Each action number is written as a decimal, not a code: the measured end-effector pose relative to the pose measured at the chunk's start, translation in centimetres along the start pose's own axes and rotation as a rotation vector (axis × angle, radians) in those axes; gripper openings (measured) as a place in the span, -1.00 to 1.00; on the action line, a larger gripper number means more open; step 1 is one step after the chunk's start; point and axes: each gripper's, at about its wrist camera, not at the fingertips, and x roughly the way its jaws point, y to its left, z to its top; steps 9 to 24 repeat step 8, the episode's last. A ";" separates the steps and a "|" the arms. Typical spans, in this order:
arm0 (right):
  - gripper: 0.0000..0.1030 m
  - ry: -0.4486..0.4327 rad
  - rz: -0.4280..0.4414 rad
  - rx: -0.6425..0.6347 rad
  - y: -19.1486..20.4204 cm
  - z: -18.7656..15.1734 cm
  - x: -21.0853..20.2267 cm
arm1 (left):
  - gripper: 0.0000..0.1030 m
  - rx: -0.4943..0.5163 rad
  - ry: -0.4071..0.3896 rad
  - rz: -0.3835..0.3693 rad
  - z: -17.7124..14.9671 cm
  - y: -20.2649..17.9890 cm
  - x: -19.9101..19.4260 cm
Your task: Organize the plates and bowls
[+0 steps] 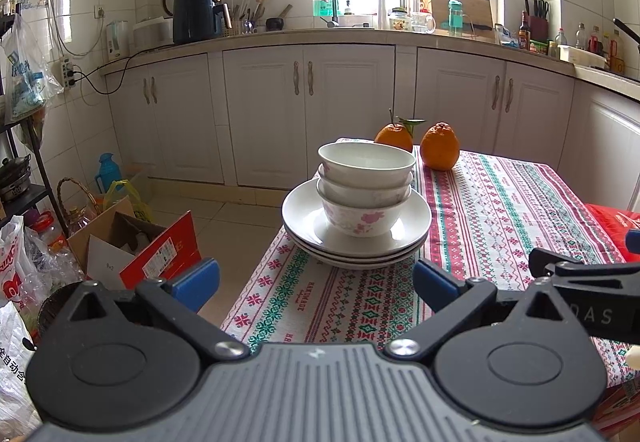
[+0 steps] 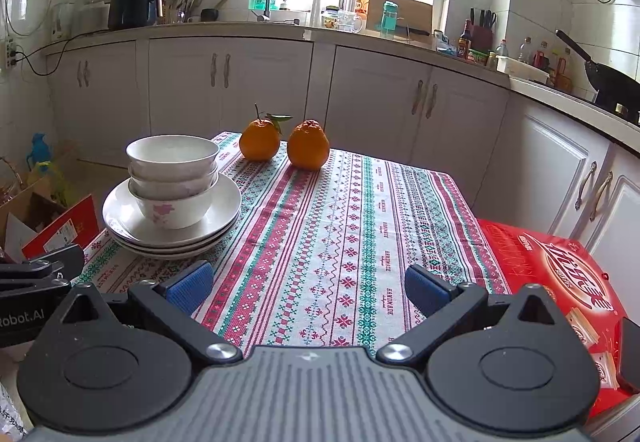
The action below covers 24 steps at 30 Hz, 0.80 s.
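Observation:
Three white bowls [image 1: 366, 189] with pink flower prints are nested on a stack of three white plates [image 1: 356, 242] near the left edge of the patterned tablecloth [image 1: 500, 209]. My left gripper [image 1: 316, 284] stands open just in front of the stack, nothing between its blue pads [image 1: 196, 282]. In the right wrist view the bowls [image 2: 173, 177] and plates [image 2: 172, 230] sit at the left. My right gripper [image 2: 308, 288] is open over bare cloth [image 2: 340, 226], to the right of the stack and apart from it.
Two oranges [image 1: 439, 145] [image 2: 307, 143] rest at the table's far edge. A red gift box [image 2: 560, 282] lies beyond the table's right side. Cardboard boxes [image 1: 132, 242] and bags crowd the floor at left. White kitchen cabinets [image 1: 304, 109] run behind.

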 end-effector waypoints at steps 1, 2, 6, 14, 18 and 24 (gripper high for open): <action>1.00 0.000 -0.001 0.001 0.0 0.0 0.0 | 0.98 0.000 -0.001 0.000 0.0 0.0 0.0; 1.00 0.000 -0.001 0.001 0.0 0.0 0.0 | 0.98 0.000 0.000 0.000 0.0 0.0 0.0; 1.00 0.000 -0.001 0.000 0.0 0.0 0.0 | 0.98 -0.001 0.002 -0.002 0.0 -0.1 0.0; 1.00 0.000 -0.001 0.001 0.0 0.0 0.0 | 0.98 -0.001 0.001 -0.001 0.0 -0.1 0.0; 1.00 0.000 -0.001 0.001 0.0 0.0 0.0 | 0.98 -0.001 0.001 -0.001 0.0 -0.1 0.0; 1.00 0.000 -0.001 0.001 0.0 0.0 0.0 | 0.98 -0.001 0.001 -0.001 0.0 -0.1 0.0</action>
